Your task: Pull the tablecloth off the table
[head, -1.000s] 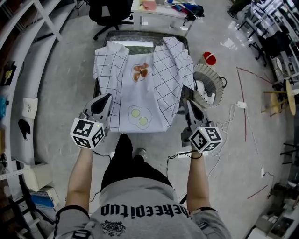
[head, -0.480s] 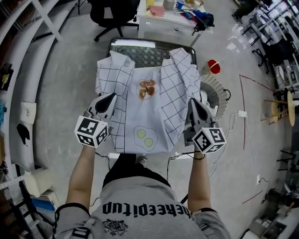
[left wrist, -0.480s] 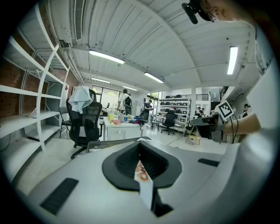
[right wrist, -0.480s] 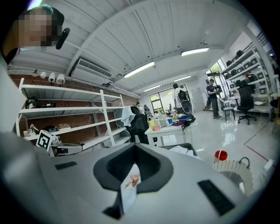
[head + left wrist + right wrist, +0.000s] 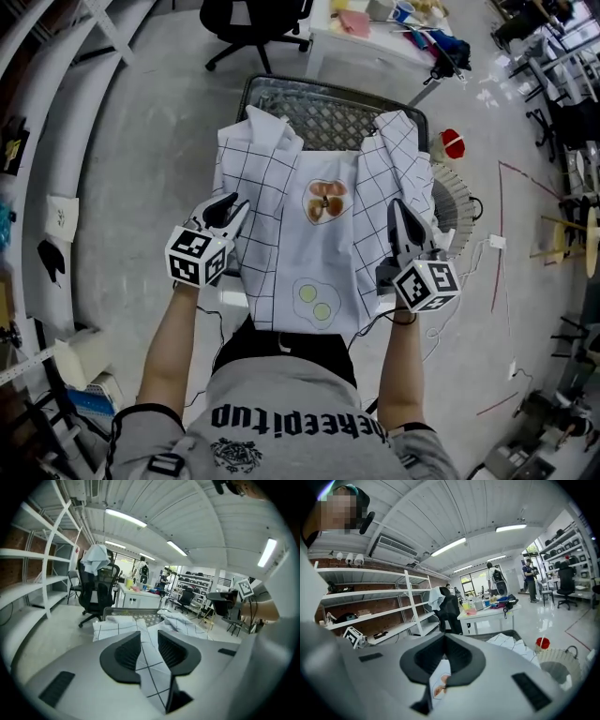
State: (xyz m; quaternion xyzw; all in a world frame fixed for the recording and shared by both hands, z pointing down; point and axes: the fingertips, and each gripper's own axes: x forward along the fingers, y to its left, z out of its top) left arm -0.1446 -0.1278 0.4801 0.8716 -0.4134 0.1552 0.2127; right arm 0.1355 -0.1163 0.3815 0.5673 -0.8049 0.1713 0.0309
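Note:
A white tablecloth (image 5: 281, 216) with a black grid and printed food pictures lies bunched over a small metal-topped table (image 5: 319, 103), whose far end is bare. Its near edge hangs toward my legs. My left gripper (image 5: 232, 202) is at the cloth's left edge. Its jaws are opening, and a folded strip of the tablecloth (image 5: 152, 667) still runs between the parted pads of the left gripper (image 5: 149, 637). My right gripper (image 5: 398, 212) is at the cloth's right edge. In its own view the right gripper (image 5: 444, 644) is shut on the tablecloth (image 5: 440, 679).
A black office chair (image 5: 253, 17) and a white desk (image 5: 375, 33) with clutter stand beyond the table. A white wire basket (image 5: 452, 202) and a red object (image 5: 454, 143) sit at its right, with cables on the floor. White shelving (image 5: 56, 112) runs along the left.
The cloth has slid toward me, and more of the metal tabletop is bare at the far end. Both grippers have kept their places at its left and right edges.

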